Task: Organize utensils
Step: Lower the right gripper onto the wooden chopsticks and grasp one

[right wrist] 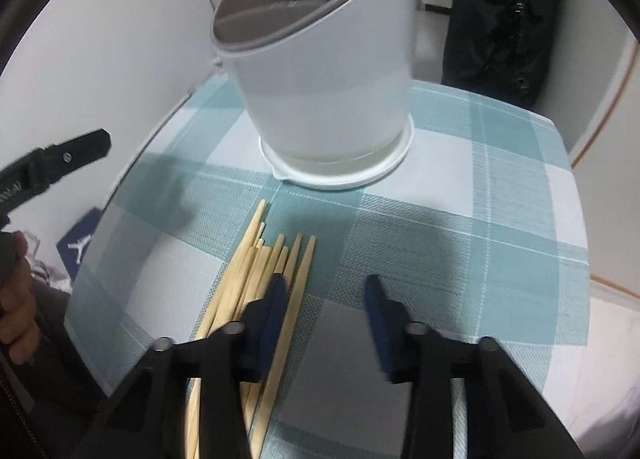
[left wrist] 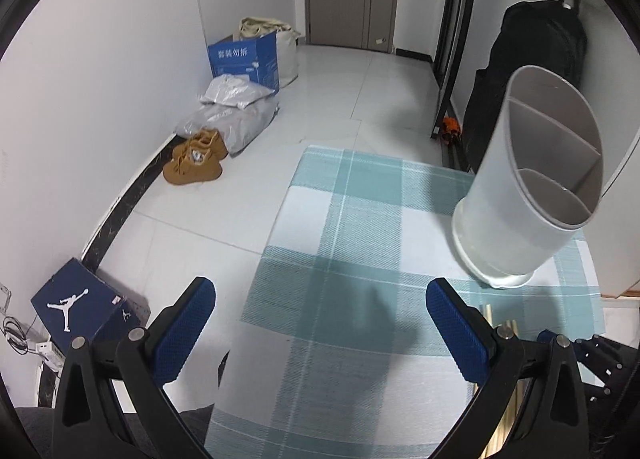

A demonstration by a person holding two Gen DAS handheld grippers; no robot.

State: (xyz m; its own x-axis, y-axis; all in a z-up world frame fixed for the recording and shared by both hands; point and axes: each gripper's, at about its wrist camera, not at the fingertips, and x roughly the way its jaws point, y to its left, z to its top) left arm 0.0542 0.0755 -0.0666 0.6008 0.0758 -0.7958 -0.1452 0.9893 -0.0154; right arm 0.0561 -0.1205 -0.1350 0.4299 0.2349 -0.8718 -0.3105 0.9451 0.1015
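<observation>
I'm seeing holder (right wrist: pixel 320 71) standing upright on cloth (right wrist: pixel 500 219), compartments looking empty | chopsticks (right wrist: pixel 256 279) lying beside | left gripper (left wrist: pixel 320 323) gaping | right gripper (right wrist: pixel 326 299) part-open, gripping nothing

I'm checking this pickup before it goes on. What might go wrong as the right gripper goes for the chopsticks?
1. The right hand-held gripper has one finger over the chopsticks, and most of the bundle lies outside its jaws, so it may catch one stick or none.
2. The sticks lie loose and fanned, so a nudge could scatter them.
3. The holder is tall and close ahead, so a lifted stick could knock it.
</observation>
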